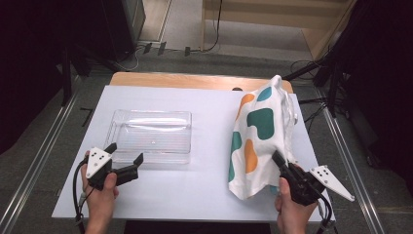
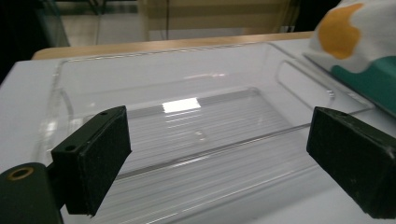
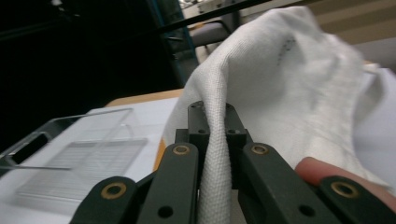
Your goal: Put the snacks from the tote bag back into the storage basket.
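A white cloth (image 1: 260, 131) with teal and orange patches rises in a heap on the right half of the white table top (image 1: 195, 190). My right gripper (image 1: 278, 161) is shut on a fold near the cloth's front edge. In the right gripper view the white fabric (image 3: 289, 84) runs up between the shut jaws of the right gripper (image 3: 215, 116). A clear plastic tray (image 1: 151, 136) lies left of centre. My left gripper (image 1: 125, 153) is open just in front of the tray's near left corner. In the left gripper view the left gripper (image 2: 224, 158) frames the tray (image 2: 187, 93), with nothing between its pads (image 2: 98, 158).
The table's wooden far edge (image 1: 195, 80) shows behind the white top. Metal rails (image 1: 39, 156) run along the floor on both sides. Dark stands and cables (image 1: 321, 73) are at the back right. A corner of the cloth (image 2: 364, 42) lies next to the tray's right end.
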### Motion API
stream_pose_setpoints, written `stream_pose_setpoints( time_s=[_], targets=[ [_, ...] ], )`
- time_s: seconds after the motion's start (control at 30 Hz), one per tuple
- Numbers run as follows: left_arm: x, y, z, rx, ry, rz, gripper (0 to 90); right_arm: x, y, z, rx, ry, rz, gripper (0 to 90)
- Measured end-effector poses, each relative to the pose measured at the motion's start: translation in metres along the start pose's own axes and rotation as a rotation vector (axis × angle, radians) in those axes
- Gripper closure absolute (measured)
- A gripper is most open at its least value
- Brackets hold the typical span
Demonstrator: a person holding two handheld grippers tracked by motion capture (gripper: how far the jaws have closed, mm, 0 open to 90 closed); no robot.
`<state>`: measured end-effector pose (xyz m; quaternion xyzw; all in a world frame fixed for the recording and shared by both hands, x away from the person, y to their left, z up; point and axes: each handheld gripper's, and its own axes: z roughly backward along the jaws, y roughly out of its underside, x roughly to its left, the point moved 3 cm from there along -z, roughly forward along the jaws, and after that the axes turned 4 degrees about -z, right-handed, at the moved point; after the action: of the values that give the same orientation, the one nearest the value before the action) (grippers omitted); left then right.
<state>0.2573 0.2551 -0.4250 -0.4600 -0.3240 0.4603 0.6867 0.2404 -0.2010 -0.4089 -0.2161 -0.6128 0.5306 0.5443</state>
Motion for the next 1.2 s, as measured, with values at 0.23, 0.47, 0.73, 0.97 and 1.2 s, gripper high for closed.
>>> stream_pose_setpoints(
  time_s=[0.23, 0.47, 0.73, 0.97, 1.2],
  targets=[
    [-0.035, -0.007, -0.007, 0.004, 0.084, -0.042, 7.0, 0.015, -0.002, -0.012, 0.059, -0.176, 0.042, 44.6],
    [-0.047, -0.009, -0.013, 0.009, 0.115, -0.049, 7.0, -0.017, -0.006, 0.009, 0.003, -0.170, -0.020, 35.7],
    [-0.048, -0.008, -0.014, 0.012, 0.117, -0.048, 7.0, -0.048, -0.020, 0.030, -0.053, -0.107, -0.033, 34.5],
    [-0.045, -0.007, -0.012, 0.012, 0.107, -0.047, 7.0, -0.081, -0.019, 0.039, -0.076, -0.018, -0.070, 43.5],
    [-0.048, -0.007, -0.013, 0.015, 0.110, -0.048, 7.0, -0.116, -0.003, 0.041, -0.007, 0.271, -0.031, 87.5]
  ],
)
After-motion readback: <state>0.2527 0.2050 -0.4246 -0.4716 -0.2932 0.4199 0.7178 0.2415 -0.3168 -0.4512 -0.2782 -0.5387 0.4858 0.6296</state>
